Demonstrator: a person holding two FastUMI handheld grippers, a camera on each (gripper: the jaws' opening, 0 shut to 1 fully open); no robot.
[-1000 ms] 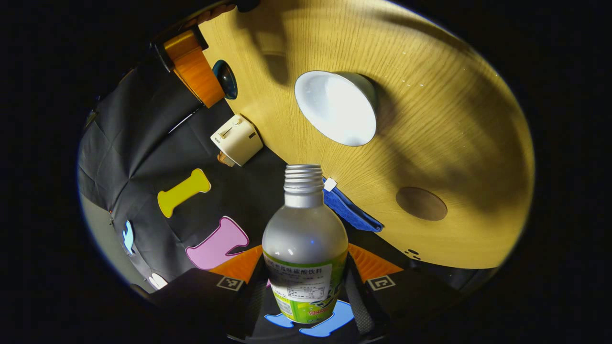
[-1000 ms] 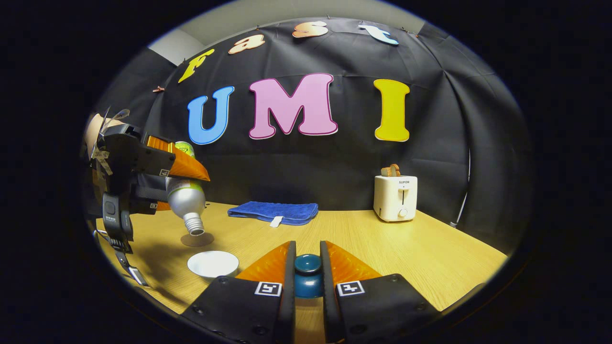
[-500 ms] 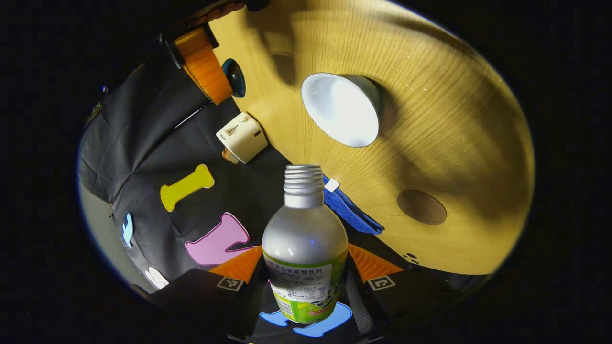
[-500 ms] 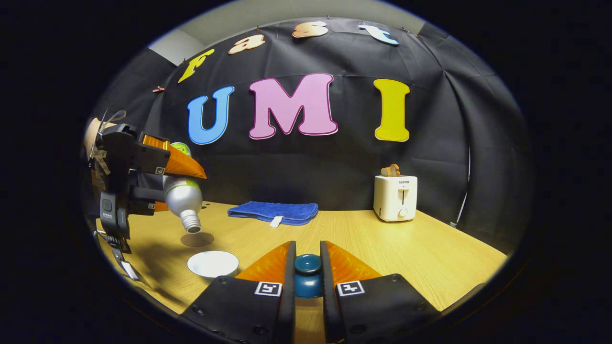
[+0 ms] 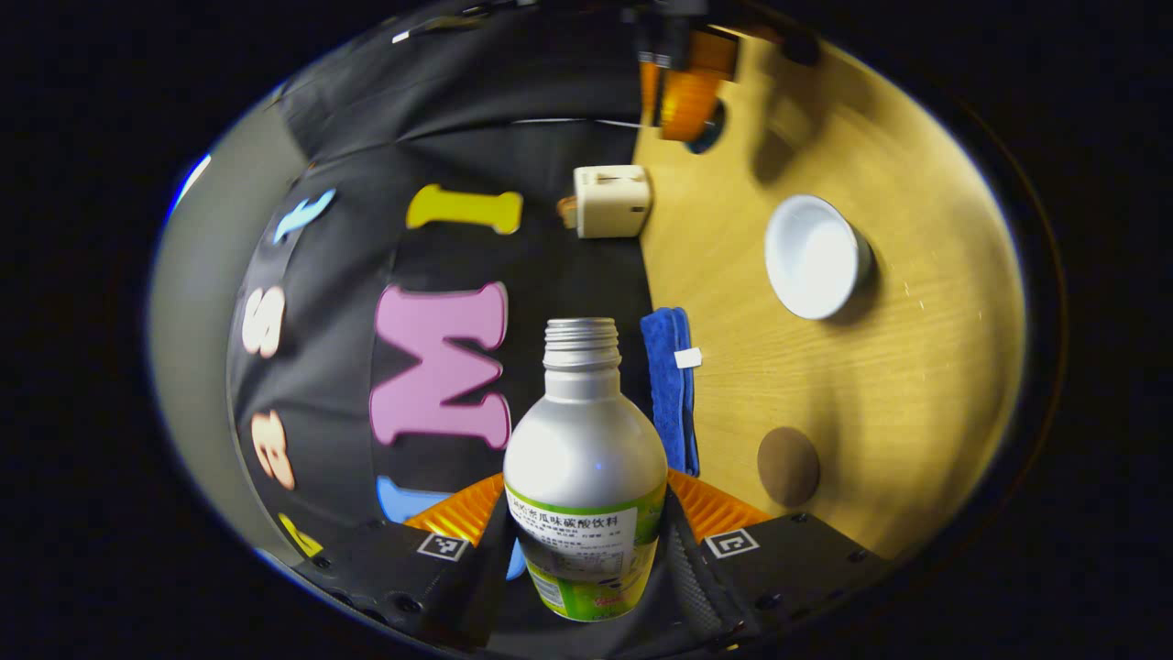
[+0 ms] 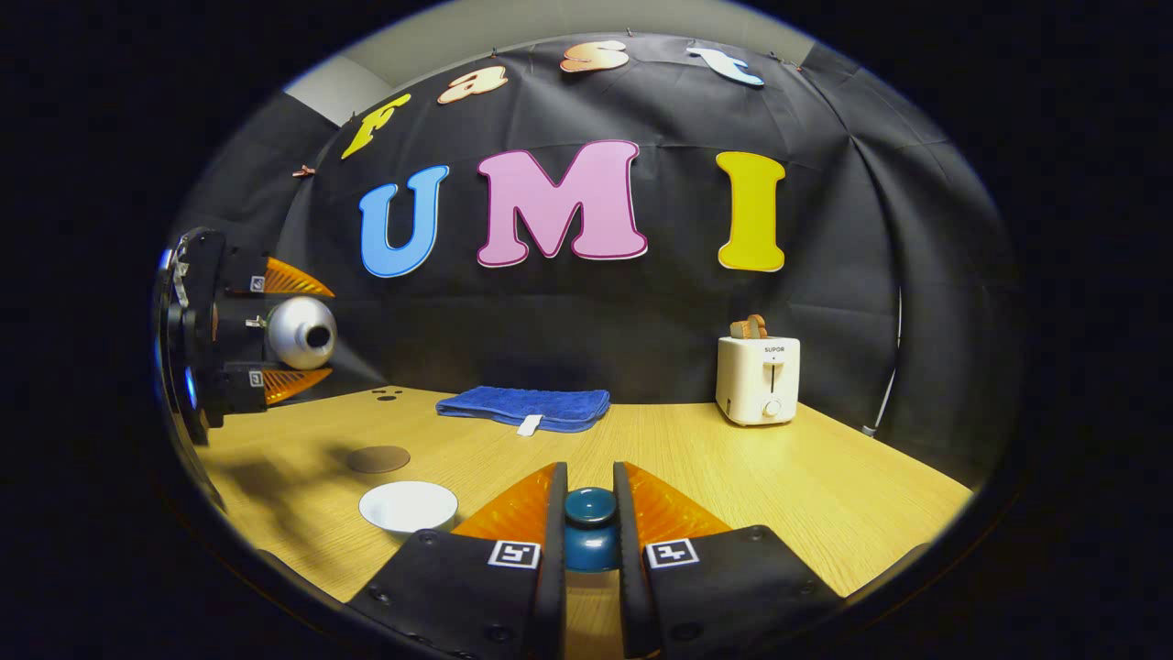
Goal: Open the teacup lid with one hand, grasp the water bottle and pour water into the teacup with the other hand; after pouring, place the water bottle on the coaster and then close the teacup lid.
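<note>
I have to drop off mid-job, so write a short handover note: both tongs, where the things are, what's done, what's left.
Left tongs: shut on the bottle, held in the air about level, its open mouth toward the right tongs, clear of the cup.
Right tongs: shut on the knob of the lid, held off the cup.
Cup: white, uncovered, on the table, just right of the lid. Whether it holds water cannot be told.
Coaster: bare, just behind the cup.
Done: lid off, bottle grasped.
Left: check the cup for water and pour if needed, stand the bottle on the coaster, put the lid back.
</note>
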